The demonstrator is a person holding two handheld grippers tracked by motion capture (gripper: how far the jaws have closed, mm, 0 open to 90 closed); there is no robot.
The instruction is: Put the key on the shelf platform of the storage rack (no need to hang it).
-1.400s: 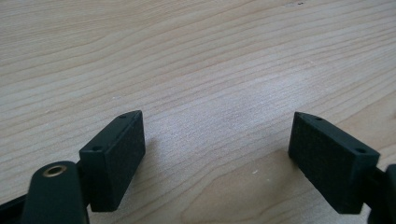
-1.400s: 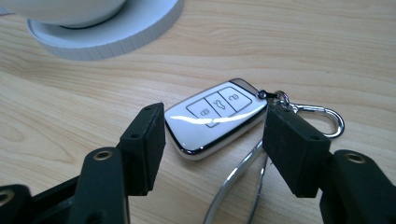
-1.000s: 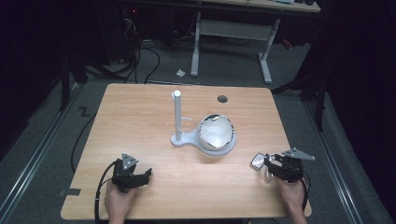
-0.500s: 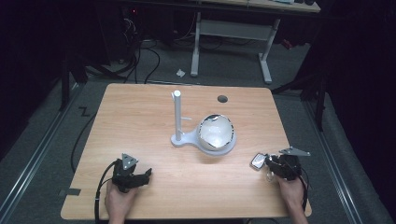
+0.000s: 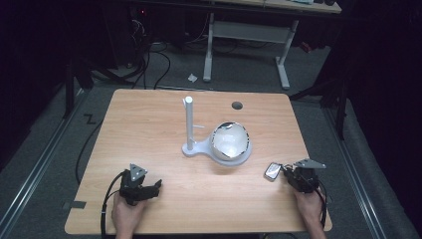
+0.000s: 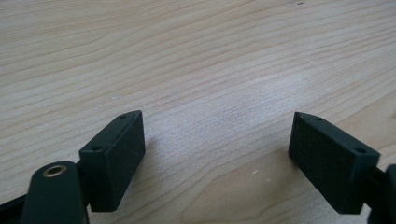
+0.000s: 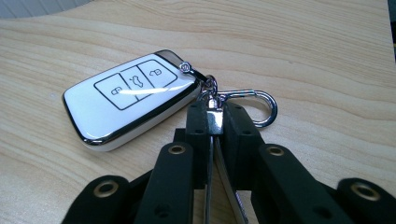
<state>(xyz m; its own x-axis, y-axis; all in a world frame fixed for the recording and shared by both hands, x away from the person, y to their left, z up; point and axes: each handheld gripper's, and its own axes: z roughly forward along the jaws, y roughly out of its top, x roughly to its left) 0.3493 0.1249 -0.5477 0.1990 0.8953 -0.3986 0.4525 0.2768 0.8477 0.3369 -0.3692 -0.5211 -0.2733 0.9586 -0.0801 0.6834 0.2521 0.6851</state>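
Metal strap half-hidden between jaws

High cam overhead, gripper cams close, tabletop shared

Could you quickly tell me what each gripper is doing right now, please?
Left gripper: open, holding nothing.
Right gripper: jaws just closed on the key fob's metal strap.

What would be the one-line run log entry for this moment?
right gripper: jaws just closed on metal strap of white three-button car key fob | left gripper: open, nothing between jaws | wooden table: fob lying flat
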